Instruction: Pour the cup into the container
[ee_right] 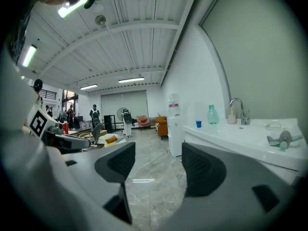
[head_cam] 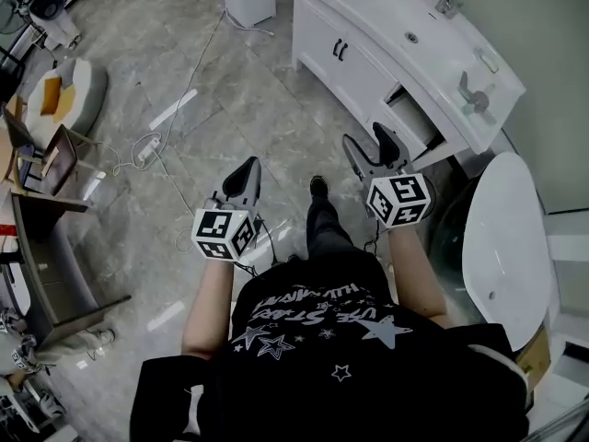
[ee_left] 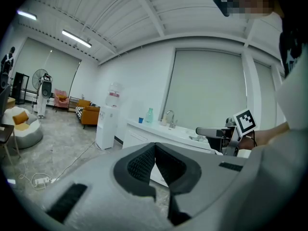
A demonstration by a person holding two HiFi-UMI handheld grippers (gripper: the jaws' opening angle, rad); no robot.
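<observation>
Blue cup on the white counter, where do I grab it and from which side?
Probably its side wall, mid-height, coming level from the floor side: the blue cup stands upright near the end of the counter, green bottle close beside it.

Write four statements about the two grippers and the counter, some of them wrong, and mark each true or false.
1. The left gripper has its fingers closed together with nothing between them. True.
2. The right gripper grips a blue cup. False: its fingers stand apart and empty; the blue cup stands on the white counter.
3. A green bottle stands on the counter, near the faucet. True.
4. Both grippers rest on the counter. False: both are held in the air beside it.
</observation>
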